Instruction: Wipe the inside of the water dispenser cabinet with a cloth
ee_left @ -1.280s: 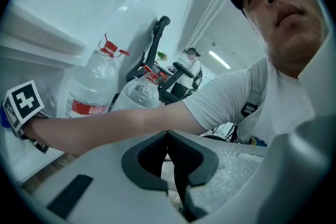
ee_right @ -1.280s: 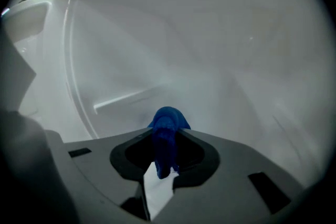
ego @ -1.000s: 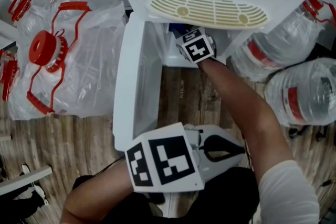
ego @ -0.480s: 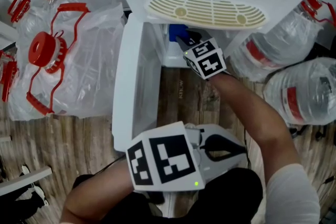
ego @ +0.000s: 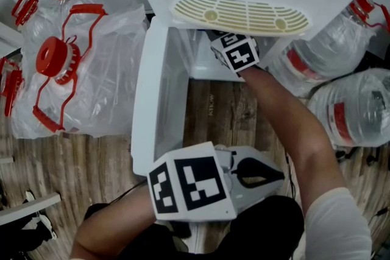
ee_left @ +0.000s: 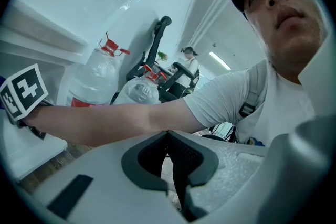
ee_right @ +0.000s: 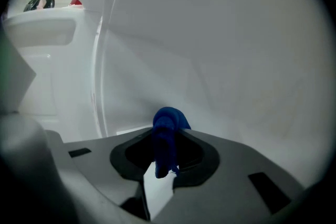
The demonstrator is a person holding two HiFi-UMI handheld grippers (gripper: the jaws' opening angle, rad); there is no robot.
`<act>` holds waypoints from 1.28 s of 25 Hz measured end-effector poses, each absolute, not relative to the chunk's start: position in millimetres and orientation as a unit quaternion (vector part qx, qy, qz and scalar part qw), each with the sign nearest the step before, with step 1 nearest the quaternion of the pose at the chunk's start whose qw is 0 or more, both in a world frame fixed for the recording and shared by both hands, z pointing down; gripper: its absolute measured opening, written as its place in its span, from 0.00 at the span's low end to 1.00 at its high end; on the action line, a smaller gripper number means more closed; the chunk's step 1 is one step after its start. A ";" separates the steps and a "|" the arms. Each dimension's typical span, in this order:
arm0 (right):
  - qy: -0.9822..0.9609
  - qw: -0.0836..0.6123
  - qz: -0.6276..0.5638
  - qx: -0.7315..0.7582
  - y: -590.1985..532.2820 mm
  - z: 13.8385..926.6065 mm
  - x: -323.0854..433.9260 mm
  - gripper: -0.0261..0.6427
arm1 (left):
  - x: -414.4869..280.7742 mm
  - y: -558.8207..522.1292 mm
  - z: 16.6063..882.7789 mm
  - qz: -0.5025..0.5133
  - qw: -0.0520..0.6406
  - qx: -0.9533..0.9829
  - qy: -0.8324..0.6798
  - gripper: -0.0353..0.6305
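The left gripper (ee_left: pixel 168 134) is the closest to the person's body, and its jaws are pressed together with nothing between them. Past it, the person's right arm (ego: pixel 286 119) reaches forward to the right gripper (ee_right: pixel 167 140), which is clamped on a blue cloth (ee_right: pixel 169 119). The cloth is bunched between the jaws and sticks out a little beyond their tips. It is close to the white inner wall (ee_right: pixel 236 60) of the cabinet (ego: pixel 183 61), but I cannot tell whether it touches the wall. In the head view only the marker cube of this gripper shows, at the cabinet opening, just under the cream drip grille (ego: pixel 241 14). Left of the right gripper, the cabinet door (ego: pixel 152 106) stands open. Further left, a clear plastic bag (ego: pixel 109 82) holds water bottles with red caps (ego: pixel 52 58). Right of the gripper, two big water bottles (ego: pixel 329 52) are beside the cabinet on the wooden floor (ego: pixel 213 109)
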State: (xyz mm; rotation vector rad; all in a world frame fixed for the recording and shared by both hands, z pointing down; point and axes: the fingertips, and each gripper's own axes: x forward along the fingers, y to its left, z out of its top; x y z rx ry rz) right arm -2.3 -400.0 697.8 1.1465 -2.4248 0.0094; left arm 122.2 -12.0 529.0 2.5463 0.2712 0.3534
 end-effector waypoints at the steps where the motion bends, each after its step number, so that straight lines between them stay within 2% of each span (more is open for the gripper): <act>1: -0.883 0.229 -0.002 0.410 -397.7 698.0 -5.3 0.17 | 122.0 -11.9 528.8 0.130 0.277 0.947 0.102 0.06; 9: -0.901 0.244 -0.031 0.357 -354.3 702.7 -19.1 0.17 | 122.2 -14.3 525.5 0.120 0.283 0.946 0.104 0.06; 15: -0.911 0.224 -0.023 0.346 -327.7 689.4 -16.6 0.17 | 121.6 -15.2 526.5 0.122 0.284 0.945 0.102 0.06; 24: -0.884 0.197 -0.028 0.422 -380.0 660.1 2.2 0.17 | 125.2 -9.5 529.4 0.128 0.286 0.943 0.109 0.06; 32: -0.893 0.200 -0.057 0.399 -365.8 659.2 -24.0 0.17 | 119.3 -8.0 529.7 0.129 0.287 0.943 0.107 0.06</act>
